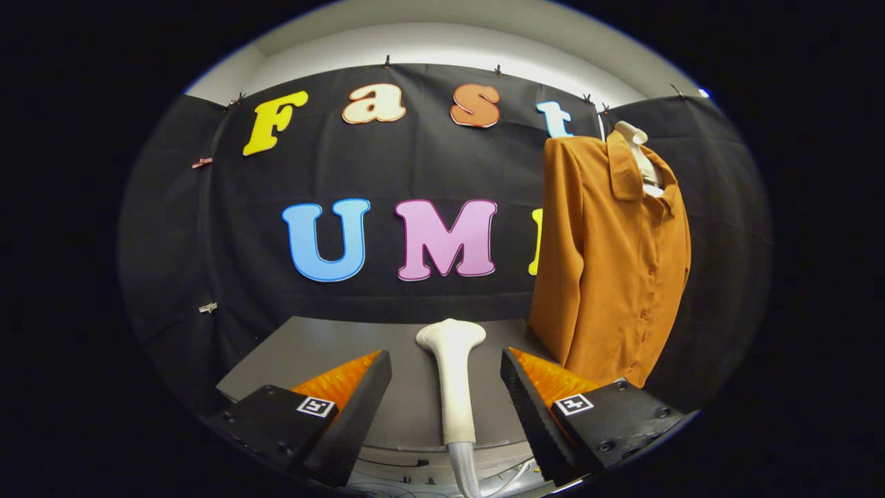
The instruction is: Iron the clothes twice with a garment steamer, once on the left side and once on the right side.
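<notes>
Claw [446, 398] spread wide, touching nothing; the steamer [453, 373] stands upright between its fingers at the counter's [311, 353] near edge. Shirt [612, 263] hangs beyond, over the far right corner.

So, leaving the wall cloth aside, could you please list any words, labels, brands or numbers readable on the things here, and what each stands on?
Orange-brown buttoned shirt on the white mannequin: no text.
White garment steamer lying on the grey table: no brand or label visible.
Hand-held gripper, open with the steamer between its fingers: square coded markers, patterns only, no letters.
Nothing readable, then.
</notes>
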`<state>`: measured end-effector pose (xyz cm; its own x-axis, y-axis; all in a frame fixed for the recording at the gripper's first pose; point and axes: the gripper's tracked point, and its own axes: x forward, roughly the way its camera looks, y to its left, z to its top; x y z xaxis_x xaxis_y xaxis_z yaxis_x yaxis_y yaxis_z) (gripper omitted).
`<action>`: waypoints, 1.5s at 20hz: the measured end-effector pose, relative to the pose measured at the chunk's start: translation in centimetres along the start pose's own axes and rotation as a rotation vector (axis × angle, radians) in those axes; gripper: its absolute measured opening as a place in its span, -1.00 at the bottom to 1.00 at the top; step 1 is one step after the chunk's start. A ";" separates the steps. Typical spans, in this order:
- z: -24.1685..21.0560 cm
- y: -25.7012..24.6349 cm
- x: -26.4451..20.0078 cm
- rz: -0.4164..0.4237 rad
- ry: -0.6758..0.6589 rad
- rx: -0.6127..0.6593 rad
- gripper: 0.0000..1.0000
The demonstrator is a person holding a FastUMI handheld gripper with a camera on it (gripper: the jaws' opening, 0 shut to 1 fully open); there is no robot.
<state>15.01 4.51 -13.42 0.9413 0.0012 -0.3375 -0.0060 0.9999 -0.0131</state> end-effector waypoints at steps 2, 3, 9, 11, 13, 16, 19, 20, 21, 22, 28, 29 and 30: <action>-1.3 -0.2 2.1 0.014 0.049 0.004 0.98; -1.9 -0.4 3.1 0.016 0.073 0.005 0.99; -5.6 -1.4 7.7 0.013 0.219 0.010 0.98; -6.7 -1.6 8.6 0.007 0.265 0.002 0.99; -7.7 -1.7 9.3 0.003 0.304 -0.011 0.99; -8.6 -1.7 9.6 0.002 0.346 -0.021 0.96; -9.9 -1.4 9.7 -0.001 0.388 -0.052 0.59; -10.3 -1.3 9.8 0.002 0.403 -0.058 0.49; -10.3 -1.0 9.8 0.000 0.400 -0.048 0.50; -9.8 -1.1 10.1 -0.003 0.395 -0.044 0.19; -9.5 -1.2 9.7 0.016 0.407 -0.048 -0.24; -9.7 -1.2 9.7 0.015 0.402 -0.048 -0.31; -9.6 -1.3 9.7 0.010 0.395 -0.054 -0.30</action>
<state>20.89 3.12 -25.67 0.7387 -0.0056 -0.6740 -0.0417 0.9977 -0.0540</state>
